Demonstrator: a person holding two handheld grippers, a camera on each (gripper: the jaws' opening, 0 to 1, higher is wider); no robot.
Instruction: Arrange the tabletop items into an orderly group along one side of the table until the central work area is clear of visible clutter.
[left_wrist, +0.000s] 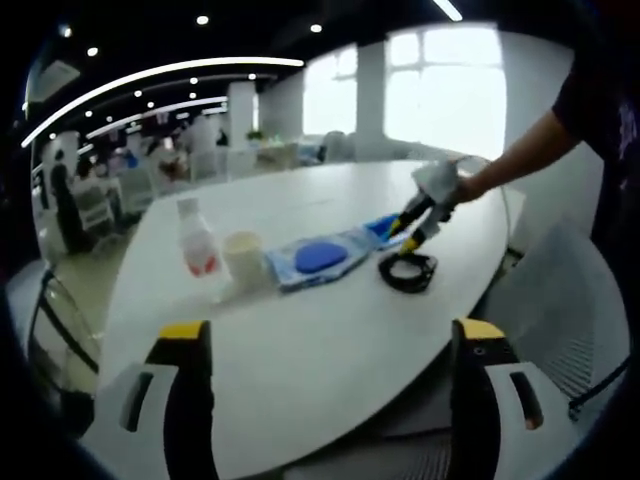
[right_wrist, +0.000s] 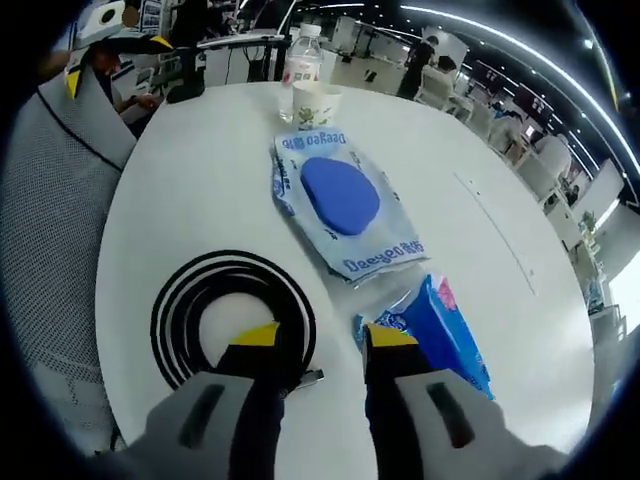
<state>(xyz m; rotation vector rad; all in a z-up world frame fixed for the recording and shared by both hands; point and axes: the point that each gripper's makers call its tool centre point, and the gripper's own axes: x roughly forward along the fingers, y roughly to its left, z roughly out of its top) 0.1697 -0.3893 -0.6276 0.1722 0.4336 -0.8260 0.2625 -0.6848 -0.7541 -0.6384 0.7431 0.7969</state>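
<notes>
Coiled black cable (right_wrist: 232, 315) beside right gripper (right_wrist: 318, 345), seemingly untouched, jaws parted.

On the bench (right_wrist: 200, 170) your items run in a row along one edge. The bottle (right_wrist: 303, 55) stands at the far end with the cup (right_wrist: 317, 104) just beside it. Next comes the wipes pack (right_wrist: 345, 205), then the smaller packet (right_wrist: 440, 330) near it. The coiled cable (right_wrist: 215, 310) lies beside the packet, nearest the bench edge by the chair (right_wrist: 50, 250).
</notes>
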